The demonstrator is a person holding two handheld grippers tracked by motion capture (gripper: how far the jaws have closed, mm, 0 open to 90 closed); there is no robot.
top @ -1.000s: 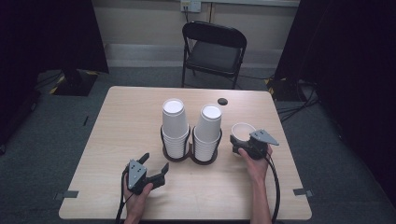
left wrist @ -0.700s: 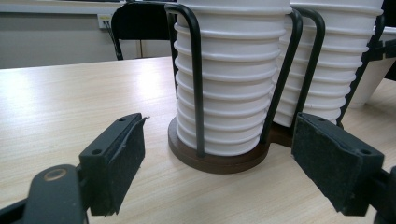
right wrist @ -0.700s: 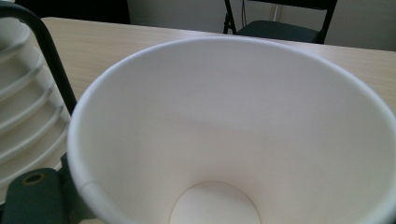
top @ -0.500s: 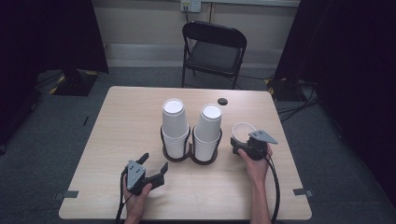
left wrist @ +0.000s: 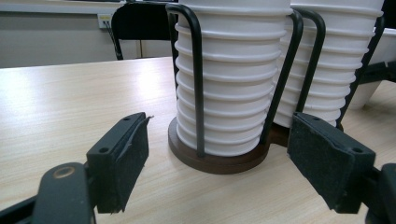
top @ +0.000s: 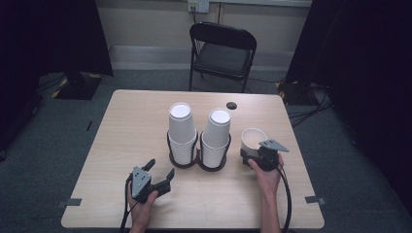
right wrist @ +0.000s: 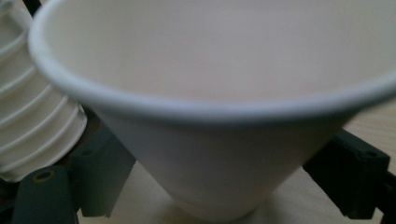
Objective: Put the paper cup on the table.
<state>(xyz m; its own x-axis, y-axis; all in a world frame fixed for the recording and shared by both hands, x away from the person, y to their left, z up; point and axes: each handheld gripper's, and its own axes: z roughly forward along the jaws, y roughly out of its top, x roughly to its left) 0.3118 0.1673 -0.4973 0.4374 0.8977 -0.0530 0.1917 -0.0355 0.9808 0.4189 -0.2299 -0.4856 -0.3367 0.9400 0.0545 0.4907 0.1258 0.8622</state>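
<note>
Two upside-down stacks of white paper cups, a left stack (top: 182,128) (left wrist: 233,84) and a right stack (top: 217,133) (left wrist: 336,60), stand in a black wire holder (top: 187,162) (left wrist: 196,70) with brown bases at mid-table. My left gripper (top: 161,167) (left wrist: 222,140) rests open in front of the left stack, short of the holder. Its jaws have just been closing a little, with nothing between them. To the right of the holder a single white cup (top: 253,138) (right wrist: 210,93) stands upright. My right gripper (top: 252,154) (right wrist: 219,177) has both jaws against its lower wall.
The light wooden table (top: 126,126) also carries a small dark round object (top: 231,105) near its far edge. A black folding chair (top: 223,48) stands behind the table. Bare tabletop lies to the left of the holder and along the near edge.
</note>
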